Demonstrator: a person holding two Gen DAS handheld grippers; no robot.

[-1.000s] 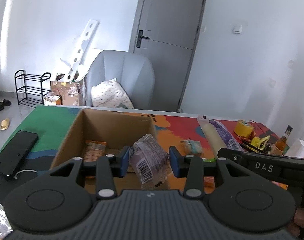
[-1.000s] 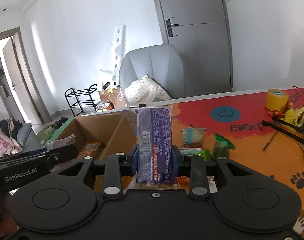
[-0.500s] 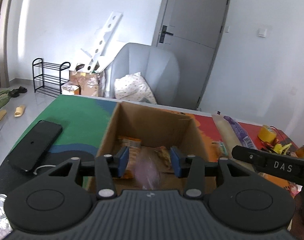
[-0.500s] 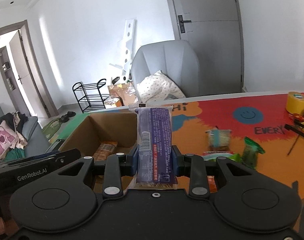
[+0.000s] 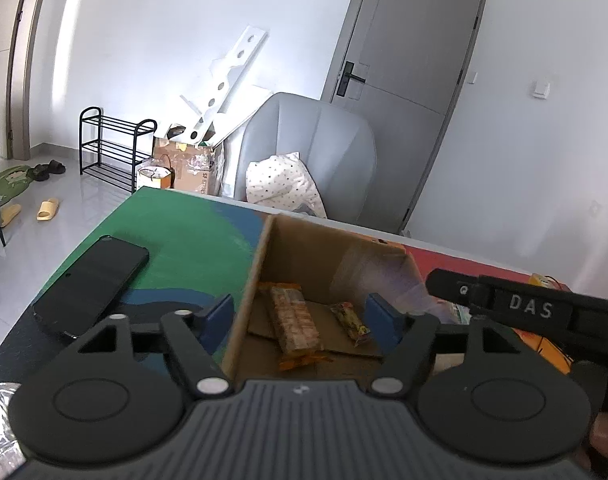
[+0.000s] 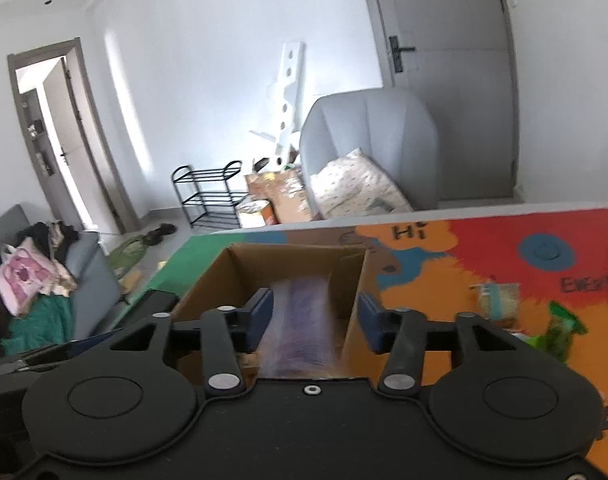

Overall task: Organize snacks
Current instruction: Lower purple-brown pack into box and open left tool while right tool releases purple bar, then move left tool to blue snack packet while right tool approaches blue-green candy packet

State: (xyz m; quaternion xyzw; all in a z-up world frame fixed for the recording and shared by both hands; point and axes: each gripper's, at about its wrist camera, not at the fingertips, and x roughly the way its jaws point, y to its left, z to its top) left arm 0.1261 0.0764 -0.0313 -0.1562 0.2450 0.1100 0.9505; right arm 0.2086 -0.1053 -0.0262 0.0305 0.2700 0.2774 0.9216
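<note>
The left claw (image 5: 299, 320) stands wide open and empty above the cardboard box (image 5: 263, 268), which sits at the worktop's (image 5: 191, 236) 12 o'clock edge. Two snacks lie on the box floor: a biscuit pack (image 5: 293, 320) and a small wrapper (image 5: 350, 322). The right claw (image 6: 314, 322) is also spread apart; a blurred purple packet (image 6: 299, 328) sits between its fingers without clear contact, over the box (image 6: 291, 264). Risk: the long packet may catch the box wall at 3 o'clock and tip out. Loose snacks (image 6: 498, 298) remain at 2 o'clock.
</note>
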